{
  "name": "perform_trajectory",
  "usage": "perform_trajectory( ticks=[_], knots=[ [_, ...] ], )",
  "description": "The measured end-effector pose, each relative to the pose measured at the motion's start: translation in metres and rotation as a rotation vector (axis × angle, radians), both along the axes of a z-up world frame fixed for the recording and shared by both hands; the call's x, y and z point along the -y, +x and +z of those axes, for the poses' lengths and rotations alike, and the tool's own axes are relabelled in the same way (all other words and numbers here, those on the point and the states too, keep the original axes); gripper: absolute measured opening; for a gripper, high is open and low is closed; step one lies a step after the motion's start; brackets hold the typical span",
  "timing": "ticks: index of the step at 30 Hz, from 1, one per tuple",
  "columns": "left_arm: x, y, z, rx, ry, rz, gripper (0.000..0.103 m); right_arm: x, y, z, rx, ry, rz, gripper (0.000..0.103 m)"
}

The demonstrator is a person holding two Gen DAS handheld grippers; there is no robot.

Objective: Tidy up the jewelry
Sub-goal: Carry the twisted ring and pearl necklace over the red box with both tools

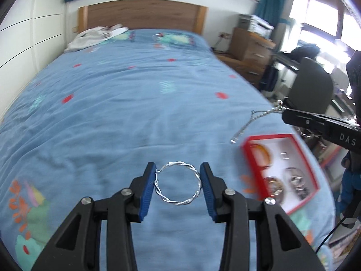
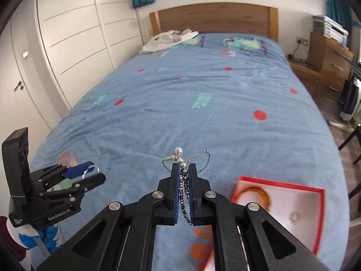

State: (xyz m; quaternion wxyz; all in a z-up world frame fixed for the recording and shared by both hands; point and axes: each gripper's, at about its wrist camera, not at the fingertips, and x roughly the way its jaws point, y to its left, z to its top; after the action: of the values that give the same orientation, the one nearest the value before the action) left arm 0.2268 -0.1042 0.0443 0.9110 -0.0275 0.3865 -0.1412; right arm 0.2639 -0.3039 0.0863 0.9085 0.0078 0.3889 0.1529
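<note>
- Above the blue patterned bedspread (image 1: 140, 103), my left gripper (image 1: 178, 187) holds a twisted silver wire hoop (image 1: 179, 184) between its blue pads; the jaws stand apart, clamped on the hoop's two sides.
- In the right wrist view the same left gripper (image 2: 92, 172) shows at lower left with the hoop (image 2: 90, 169) between its fingers, off the bed.
- My right gripper (image 2: 183, 180) is pressed together on a beaded silver chain necklace (image 2: 182, 171); pearl-like beads and chain loops stick out past the fingertips, and more chain hangs down between the pads.
- In the left wrist view the necklace (image 1: 259, 117) dangles from the right gripper's tip, above the bedspread.
- A red-rimmed white jewelry box (image 2: 300, 192) lies on the bed at right, blurred, with an amber bangle (image 2: 255, 192) inside.
- In the left wrist view the box (image 1: 252, 167) also holds other small pieces, too blurred to name.
</note>
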Motion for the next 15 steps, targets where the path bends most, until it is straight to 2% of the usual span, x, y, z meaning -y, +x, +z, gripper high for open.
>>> perform_trajectory(
  ticks=[4, 8, 12, 15],
  knots=[
    [0.060, -0.006, 0.015, 0.008, -0.026, -0.092, 0.038, 0.045, -0.020, 0.019, 0.031, 0.013, -0.062, 0.007],
    [0.118, -0.002, 0.017, -0.001, -0.042, -0.173, 0.038, 0.086, -0.027, 0.021, 0.035, 0.015, -0.112, 0.007],
    [0.167, 0.006, 0.003, -0.028, -0.045, -0.226, 0.038, 0.118, -0.026, 0.005, 0.011, 0.020, -0.143, 0.007],
    [0.198, 0.015, -0.017, -0.059, -0.030, -0.247, 0.038, 0.142, -0.019, -0.022, -0.029, 0.035, -0.167, 0.007]
  ],
)
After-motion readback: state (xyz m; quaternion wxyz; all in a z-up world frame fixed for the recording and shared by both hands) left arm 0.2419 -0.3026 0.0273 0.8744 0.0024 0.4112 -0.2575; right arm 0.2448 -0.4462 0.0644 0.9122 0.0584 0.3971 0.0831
